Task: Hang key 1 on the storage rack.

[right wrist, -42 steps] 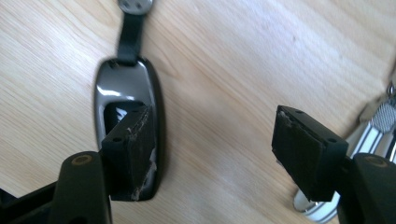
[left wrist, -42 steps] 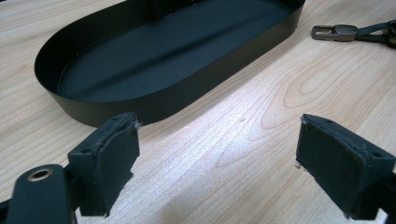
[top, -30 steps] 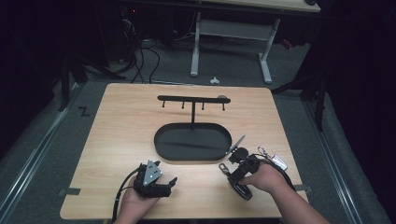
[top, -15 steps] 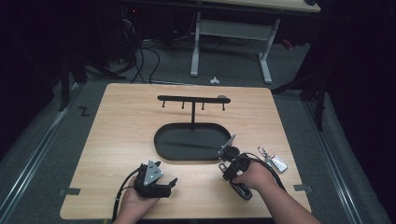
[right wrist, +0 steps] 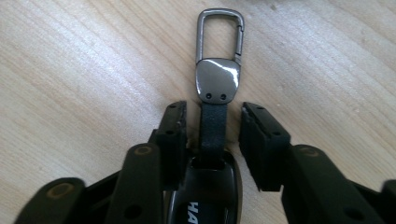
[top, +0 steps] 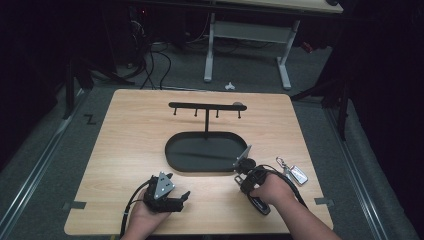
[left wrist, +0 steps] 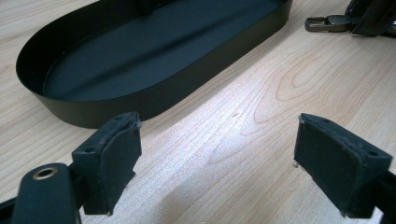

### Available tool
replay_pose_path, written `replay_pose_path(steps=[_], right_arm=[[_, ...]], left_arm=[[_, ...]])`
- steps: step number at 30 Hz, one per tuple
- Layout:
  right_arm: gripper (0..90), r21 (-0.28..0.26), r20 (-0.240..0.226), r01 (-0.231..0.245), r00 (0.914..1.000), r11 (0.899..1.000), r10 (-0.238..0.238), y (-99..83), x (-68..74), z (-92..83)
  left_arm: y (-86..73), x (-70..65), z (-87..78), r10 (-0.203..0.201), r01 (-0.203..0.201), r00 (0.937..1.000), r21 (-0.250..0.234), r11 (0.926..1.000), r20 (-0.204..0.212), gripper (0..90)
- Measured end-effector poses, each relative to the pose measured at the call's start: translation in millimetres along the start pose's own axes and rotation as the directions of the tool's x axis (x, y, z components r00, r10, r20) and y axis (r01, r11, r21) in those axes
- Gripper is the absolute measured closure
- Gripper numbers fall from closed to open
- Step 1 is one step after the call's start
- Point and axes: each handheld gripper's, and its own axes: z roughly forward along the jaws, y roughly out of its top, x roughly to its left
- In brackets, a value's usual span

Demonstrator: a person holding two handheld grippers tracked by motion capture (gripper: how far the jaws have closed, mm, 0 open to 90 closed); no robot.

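Right tongs [right wrist: 212, 140] parted astride key fob strap [right wrist: 213, 126], not yet gripping; left tongs [left wrist: 219, 163] open, idle. Next: squeeze, lift.

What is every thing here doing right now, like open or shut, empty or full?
Left gripper: open, holding nothing.
Right gripper: open, jaws either side of the key fob's strap.
Key fob: lying flat on the table.
Clip: shut.
Tray: empty.
Hook rack: standing upright in the tray.

Key fob [right wrist: 212, 186] — leather strap, metal clasp — flat on table [right wrist: 70, 70].
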Motion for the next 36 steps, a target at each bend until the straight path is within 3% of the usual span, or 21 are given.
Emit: replay_pose_path(steps=[2,5,21,30,31,32,33,34,36], right_arm=[[70.6,0.008,0.003,0.028,0.9996,1.000,-0.028,0.9,0.7,-0.3],[79.1,0.028,-0.007,0.029,0.9996,0.999,-0.029,1.6,3.6,-0.6],[80.5,0.021,0.000,0.050,0.9987,0.999,-0.050,1.1,5.8,-1.5],[80.6,-0.027,-0.003,0.011,0.9999,1.000,-0.011,-7.9,-1.9,-31.7],[80.6,-0.043,0.000,0.034,0.9994,0.998,-0.034,-9.2,-5.0,-34.9],[80.6,-0.035,0.000,-0.013,0.9999,0.999,0.013,-11.7,-3.3,-39.3],[80.6,-0.067,0.010,0.059,0.9983,0.996,-0.058,-12.6,-9.5,-41.2],[80.6,-0.058,0.001,0.008,1.0000,0.998,-0.008,-14.8,-7.6,-45.5],[80.6,-0.073,0.001,0.006,1.0000,0.997,-0.006,-18.0,-10.0,-51.2]], left_arm=[[-0.1,-0.2,0.1,0.000,0.000,1.0000,-0.002,1.0000,0.000,15.5],[0.0,-0.2,0.0,0.003,-0.003,1.0000,0.001,1.0000,0.001,15.6],[0.3,-1.0,-0.5,0.005,-0.005,1.0000,-0.010,0.9999,0.003,15.8],[0.2,-2.3,0.3,0.009,-0.009,0.9999,-0.003,1.0000,0.010,16.0],[0.2,-2.4,0.3,0.010,-0.010,0.9999,-0.002,1.0000,0.010,16.0],[0.2,-2.7,0.3,0.010,-0.010,0.9999,-0.003,0.9999,0.010,16.0],[0.3,-3.0,0.4,0.010,-0.010,0.9999,-0.004,0.9999,0.009,16.0],[0.3,-3.2,0.4,0.012,-0.011,0.9999,-0.004,0.9999,0.009,16.0],[0.4,-3.5,0.5,0.013,-0.013,0.9999,-0.003,0.9999,0.010,16.0]])
